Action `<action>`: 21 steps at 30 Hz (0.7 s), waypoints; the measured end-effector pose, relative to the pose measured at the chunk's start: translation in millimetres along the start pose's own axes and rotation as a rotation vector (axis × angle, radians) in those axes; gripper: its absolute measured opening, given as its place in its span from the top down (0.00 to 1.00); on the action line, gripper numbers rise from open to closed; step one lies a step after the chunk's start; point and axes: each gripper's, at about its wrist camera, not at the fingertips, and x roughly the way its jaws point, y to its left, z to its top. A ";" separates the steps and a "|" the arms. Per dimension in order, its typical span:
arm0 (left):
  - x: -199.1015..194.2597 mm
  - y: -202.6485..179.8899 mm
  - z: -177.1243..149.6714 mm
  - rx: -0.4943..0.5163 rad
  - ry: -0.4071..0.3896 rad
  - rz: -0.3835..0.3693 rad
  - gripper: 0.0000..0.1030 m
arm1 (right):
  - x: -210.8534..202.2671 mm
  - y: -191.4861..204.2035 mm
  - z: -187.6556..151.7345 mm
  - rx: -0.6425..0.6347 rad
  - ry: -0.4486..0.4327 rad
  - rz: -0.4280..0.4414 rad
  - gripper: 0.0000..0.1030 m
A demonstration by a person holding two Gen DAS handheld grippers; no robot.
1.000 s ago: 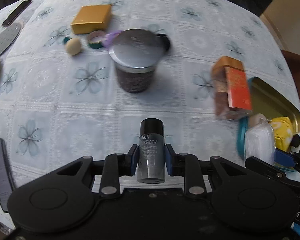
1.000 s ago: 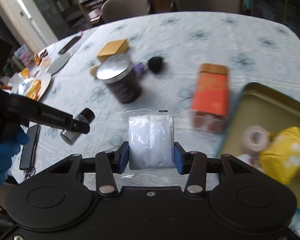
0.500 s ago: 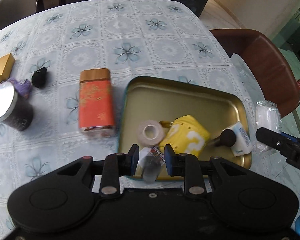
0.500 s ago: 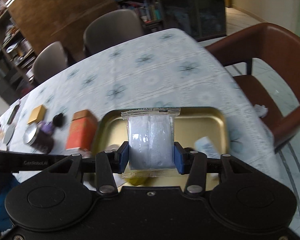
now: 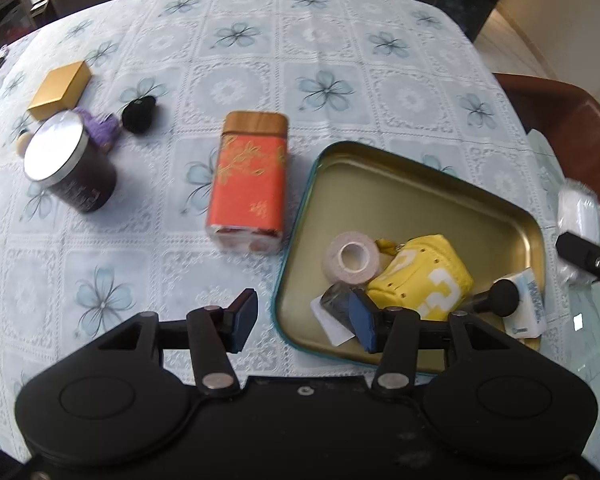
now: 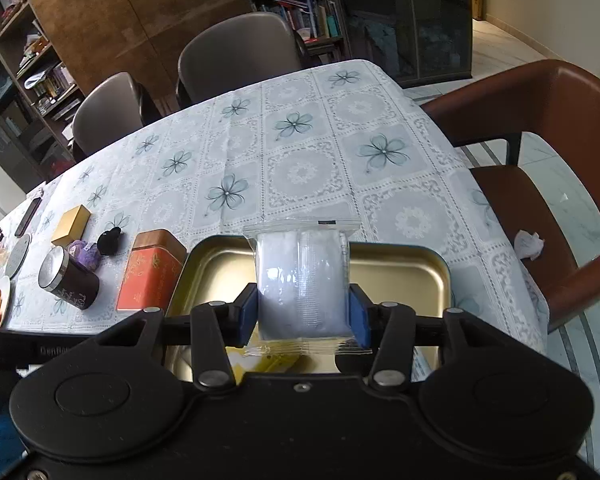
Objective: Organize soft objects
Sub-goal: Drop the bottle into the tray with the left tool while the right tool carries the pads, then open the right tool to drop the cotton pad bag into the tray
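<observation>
The left gripper (image 5: pixel 304 320), jaws just opened and empty, hangs over the near rim of the gold tray (image 5: pixel 416 196), where the small dark bottle (image 5: pixel 337 304) it carried a second ago now lies beside a tape roll (image 5: pixel 352 258) and yellow pouch (image 5: pixel 424 280). The right gripper (image 6: pixel 302 316), jaws just widening, has the wrapped white pack (image 6: pixel 302 280) between its pads above the tray.

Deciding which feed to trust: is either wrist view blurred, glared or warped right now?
Left wrist view: slight motion smear on the orange tin; fisheye bends the table edges; the gold tray is evenly lit. Right wrist view: sharp, but the wrapped white pack hides much of the tray.
</observation>
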 end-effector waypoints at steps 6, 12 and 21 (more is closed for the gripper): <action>3.9 4.1 -10.0 -0.038 0.021 0.032 0.44 | 8.1 -7.0 5.6 0.033 0.017 0.028 0.47; 7.8 -2.8 -14.5 -0.041 0.036 0.041 0.41 | 4.4 -16.2 3.6 0.050 0.016 0.027 0.43; 10.1 -13.7 -17.9 -0.024 0.042 0.064 0.31 | 11.4 -21.3 -6.9 0.052 0.095 0.033 0.43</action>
